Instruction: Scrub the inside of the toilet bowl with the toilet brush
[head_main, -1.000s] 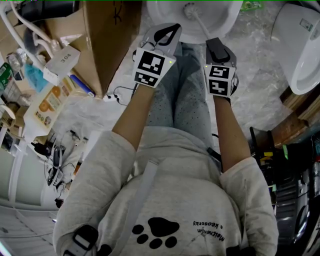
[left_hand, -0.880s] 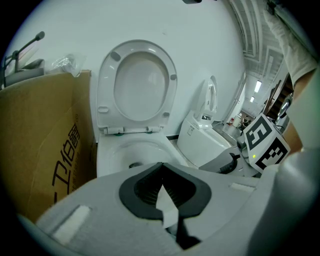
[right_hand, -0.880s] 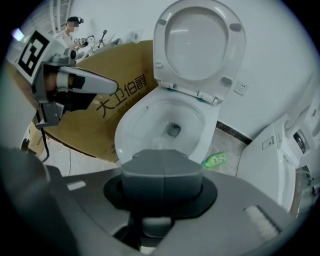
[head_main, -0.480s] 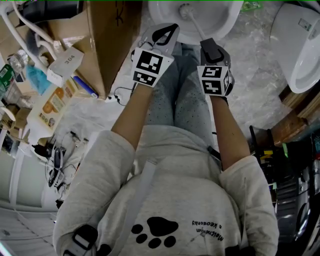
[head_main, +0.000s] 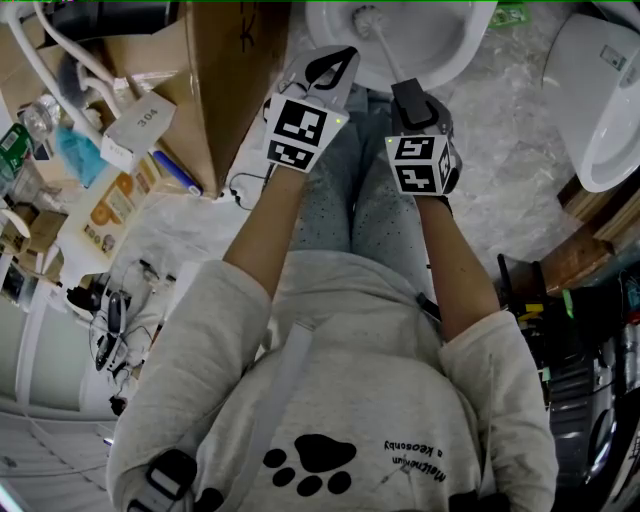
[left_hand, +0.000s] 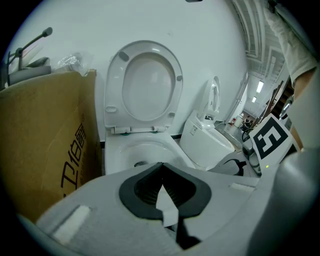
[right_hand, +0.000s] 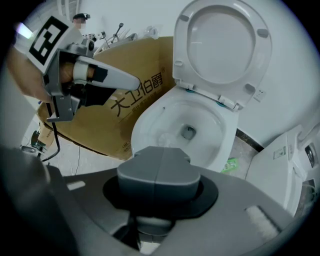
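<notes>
The white toilet bowl is at the top of the head view, with its seat and lid raised. The toilet brush slants from inside the bowl down to my right gripper, which is shut on its handle. In the right gripper view the grey jaws are pressed together and hide the handle; a pale brush head shows in the bowl. My left gripper is held beside it on the left, short of the bowl's front rim, shut with nothing in it.
A tall cardboard box stands just left of the toilet. A second white toilet is at the right. Boxes, bottles and cables crowd the floor on the left. The person's grey-trousered legs lie below the grippers.
My right gripper has shifted left and a little toward the bowl, carrying the brush head leftward inside the bowl. The left gripper has hardly moved.
</notes>
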